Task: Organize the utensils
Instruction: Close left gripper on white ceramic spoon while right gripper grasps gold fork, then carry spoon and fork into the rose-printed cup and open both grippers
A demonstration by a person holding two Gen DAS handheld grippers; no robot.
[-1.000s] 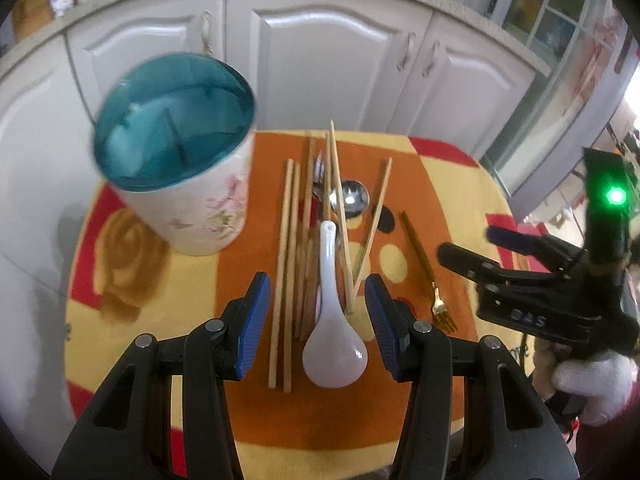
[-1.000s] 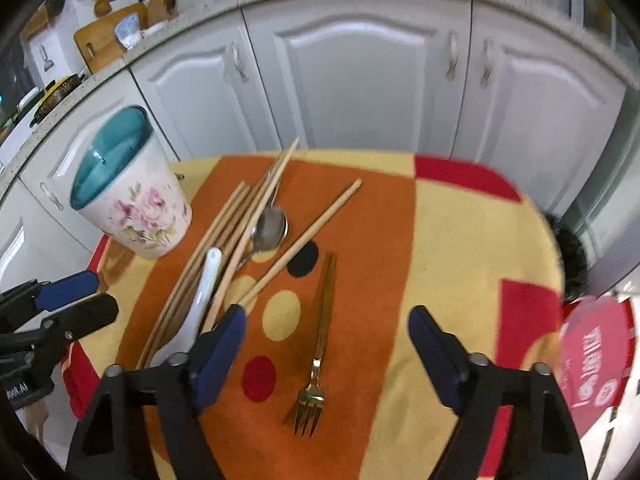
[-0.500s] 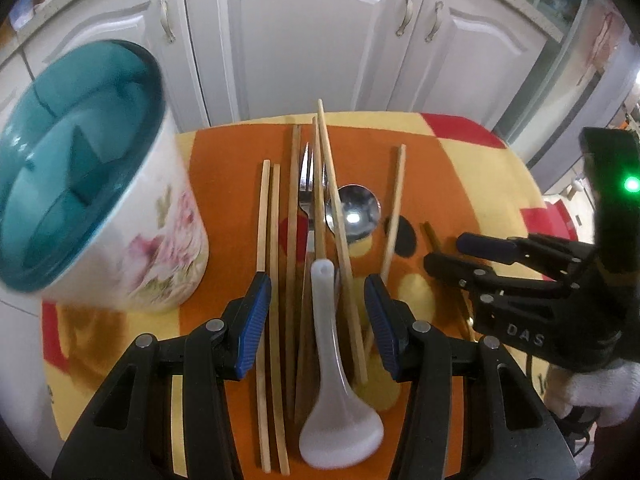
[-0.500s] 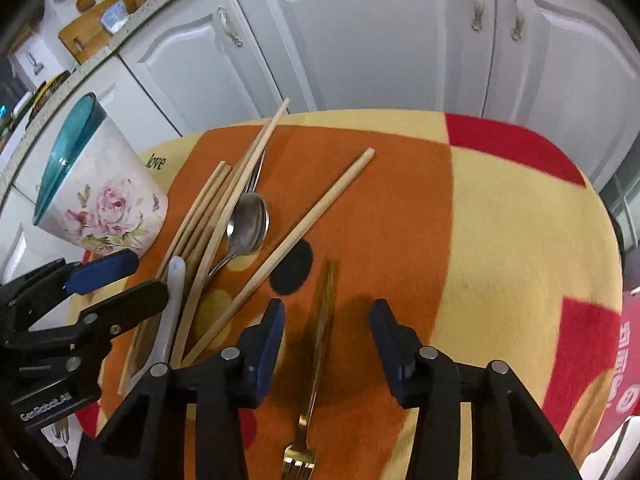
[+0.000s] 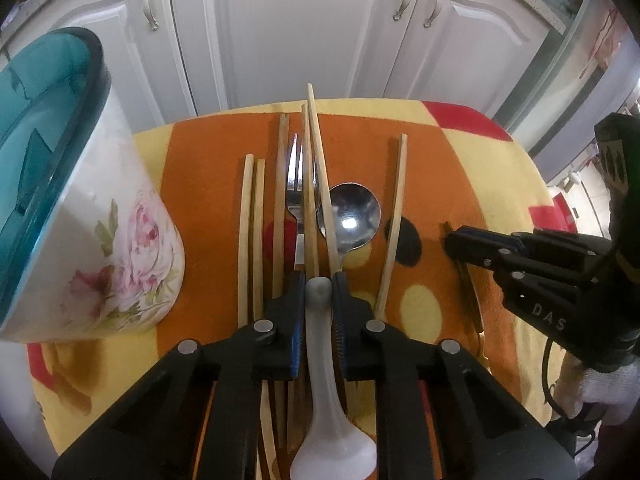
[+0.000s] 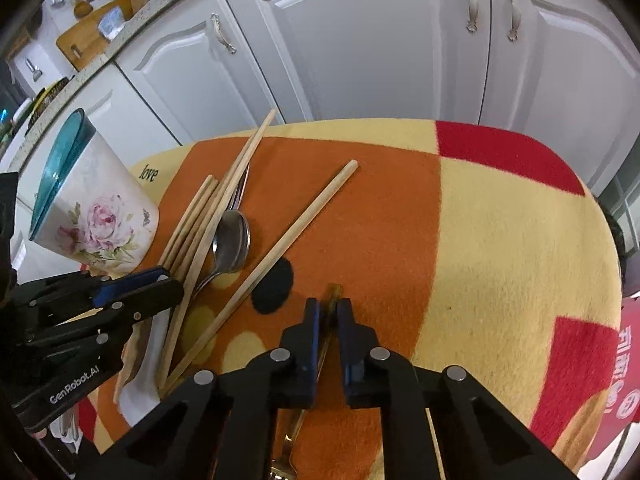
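Matt fuzzy cloth (image 6: 500, 240) covers the surface; chopsticks (image 5: 396, 220) look like bare wood, the spoon (image 5: 354, 212) polished metal, the cup (image 5: 120, 240) glossy ceramic.

A patterned tablecloth (image 6: 500, 240) carries a floral holder (image 6: 96, 220), chopsticks (image 6: 280, 244) and cutlery.

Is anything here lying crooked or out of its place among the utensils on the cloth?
Yes. One long chopstick lies slanted over the bowl of the metal spoon and reaches past the far edge of the table. Another chopstick lies apart from the bundle, at an angle. Nothing looks spilled or broken.
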